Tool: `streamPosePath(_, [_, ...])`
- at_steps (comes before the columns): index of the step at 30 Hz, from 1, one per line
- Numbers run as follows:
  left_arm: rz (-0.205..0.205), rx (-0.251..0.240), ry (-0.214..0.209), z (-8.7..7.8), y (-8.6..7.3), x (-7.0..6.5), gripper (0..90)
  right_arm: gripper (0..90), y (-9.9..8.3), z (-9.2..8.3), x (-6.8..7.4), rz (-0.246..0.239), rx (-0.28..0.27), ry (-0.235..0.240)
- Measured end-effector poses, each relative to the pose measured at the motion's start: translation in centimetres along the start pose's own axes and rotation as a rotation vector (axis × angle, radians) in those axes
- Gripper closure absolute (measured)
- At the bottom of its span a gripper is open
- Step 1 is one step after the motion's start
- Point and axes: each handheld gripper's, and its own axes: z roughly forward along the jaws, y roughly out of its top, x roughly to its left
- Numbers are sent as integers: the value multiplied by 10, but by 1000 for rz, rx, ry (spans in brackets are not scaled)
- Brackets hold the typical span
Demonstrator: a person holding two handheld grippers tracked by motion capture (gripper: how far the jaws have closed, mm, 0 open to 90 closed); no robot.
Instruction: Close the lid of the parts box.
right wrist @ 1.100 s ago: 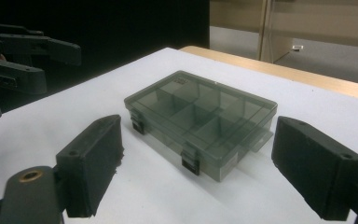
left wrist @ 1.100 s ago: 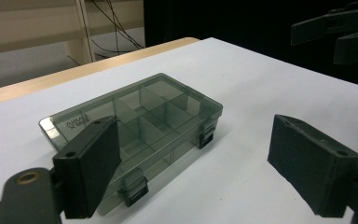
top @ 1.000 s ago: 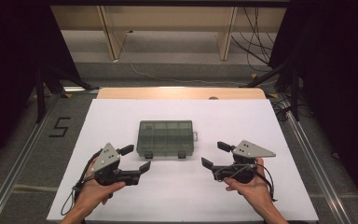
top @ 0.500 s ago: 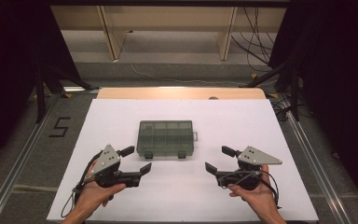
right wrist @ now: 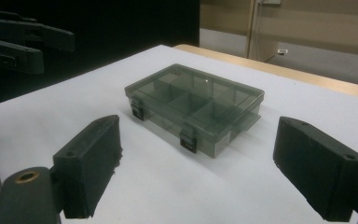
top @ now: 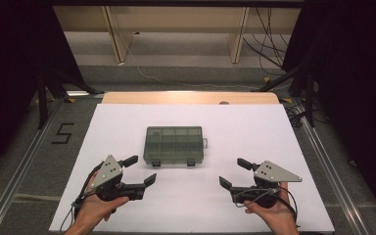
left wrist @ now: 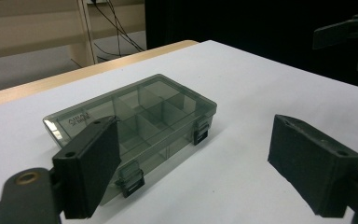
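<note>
1 compartment box [top: 174, 145] w/ 2 latches [top: 155, 163], 2 claws – left claw [top: 142, 170], right claw [top: 234, 173], 1 table [top: 254, 132]

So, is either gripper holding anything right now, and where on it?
Nothing is held. The left gripper and the right gripper both have their jaws open and empty, short of the closed plastic box on the table.
</note>
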Motion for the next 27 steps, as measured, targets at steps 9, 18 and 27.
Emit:
streamPosePath(9, [14, -11, -1, 1, 0, 0, 161, 162, -3, -8, 0, 17, -24, -8])
streamPosePath(18, [8, -13, 7, 0, 1, -1, 161, 162, -2, -8, -4, -15, -38, -16])
streamPosePath(27, [7, -18, 11, 0, 1, -1, 161, 162, -1, -9, -3, -7, -23, -23])
